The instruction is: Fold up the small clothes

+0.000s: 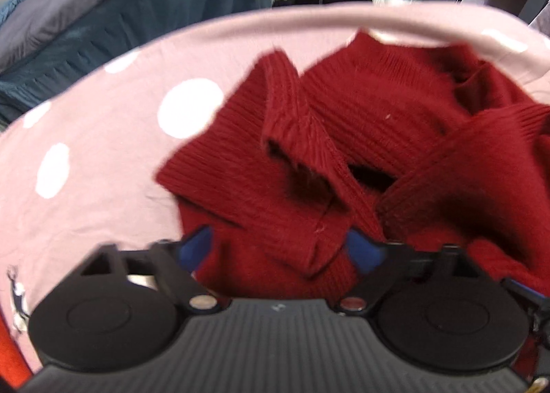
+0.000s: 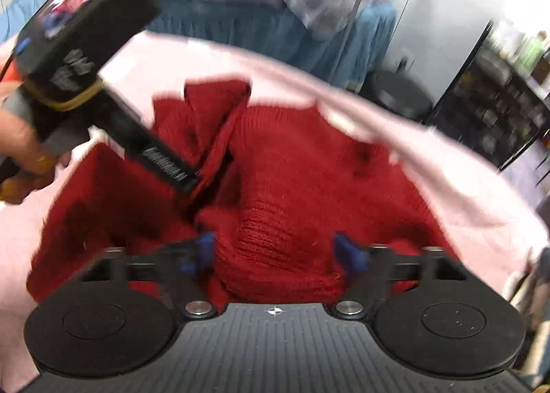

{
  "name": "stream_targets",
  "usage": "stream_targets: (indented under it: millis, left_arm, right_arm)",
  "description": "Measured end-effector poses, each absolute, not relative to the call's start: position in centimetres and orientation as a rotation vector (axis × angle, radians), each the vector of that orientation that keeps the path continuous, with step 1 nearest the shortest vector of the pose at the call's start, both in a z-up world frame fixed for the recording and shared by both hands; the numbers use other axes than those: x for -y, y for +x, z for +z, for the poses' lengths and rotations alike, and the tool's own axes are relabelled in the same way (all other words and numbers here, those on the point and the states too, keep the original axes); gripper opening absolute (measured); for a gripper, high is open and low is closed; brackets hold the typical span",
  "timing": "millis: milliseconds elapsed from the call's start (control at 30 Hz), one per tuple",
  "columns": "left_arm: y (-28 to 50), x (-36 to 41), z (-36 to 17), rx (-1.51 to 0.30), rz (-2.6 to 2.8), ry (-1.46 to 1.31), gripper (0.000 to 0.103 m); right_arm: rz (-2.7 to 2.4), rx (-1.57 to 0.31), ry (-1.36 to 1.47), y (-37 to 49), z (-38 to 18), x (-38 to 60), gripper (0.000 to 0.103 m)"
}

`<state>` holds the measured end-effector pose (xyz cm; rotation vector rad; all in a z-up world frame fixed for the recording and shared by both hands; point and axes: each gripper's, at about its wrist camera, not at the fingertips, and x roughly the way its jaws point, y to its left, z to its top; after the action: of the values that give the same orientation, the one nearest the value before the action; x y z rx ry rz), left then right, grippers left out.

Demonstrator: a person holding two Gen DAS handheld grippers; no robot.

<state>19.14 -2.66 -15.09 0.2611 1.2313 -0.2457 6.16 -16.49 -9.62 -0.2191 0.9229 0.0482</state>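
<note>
Left gripper [image 1: 280,248]: jaws apart, red sweater [image 1: 361,138] between them, low middle.
Right gripper [image 2: 275,252]: jaws apart over a sweater bump.
Sweater: crumpled, middle, on pink dotted cloth [image 1: 103,152].

No readable text; white lettering on the left gripper [image 2: 192,183] blurred.

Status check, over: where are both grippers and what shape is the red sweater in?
Left gripper and right gripper both open, fabric between the fingers. Red sweater rumpled on pink dotted sheet, sleeves crossed. Nothing in the way.
</note>
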Motion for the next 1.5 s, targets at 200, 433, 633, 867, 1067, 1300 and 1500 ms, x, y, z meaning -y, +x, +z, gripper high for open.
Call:
stream_targets:
  millis: [200,433,633,867,1067,1300,1500]
  left_arm:
    - [18.8,1.6,-13.9,-1.139,-0.171,0.194,0.012]
    - [17.4,-9.3,-11.5,-1.125,0.135,0.151,0.012]
    - [14.5,-14.5,-10.2,-1.113,0.301,0.055,0.015]
    - [12.7,-20.3,-8.0,-1.118,0.375,-0.048,0.025]
    - [14.1,-10.2,-7.6,-1.036,-0.034,0.089,0.1]
    - [17.7,1.3,-14.2,-1.003,-0.157,0.605,0.102]
    - [19.4,-2.8,-15.4,-1.072,-0.092,0.391,0.007]
  right_arm:
    - [-0.055,-0.797,-0.165,3.4,-5.7,18.9,0.031]
    - [-0.33,-0.598,-0.372,-2.2,-0.6,21.1,0.03]
    - [-0.458,-0.725,-0.138,-4.1,-2.3,23.9,0.03]
    - [-0.48,-0.658,-0.287,-5.5,-1.4,22.4,0.037]
    - [-0.471,-0.688,-0.239,-5.0,-1.7,22.8,0.037]
    - [-0.457,-0.673,-0.241,-6.4,-0.6,21.8,0.042]
    - [-0.356,-0.663,-0.195,-7.8,-0.1,21.0,0.047]
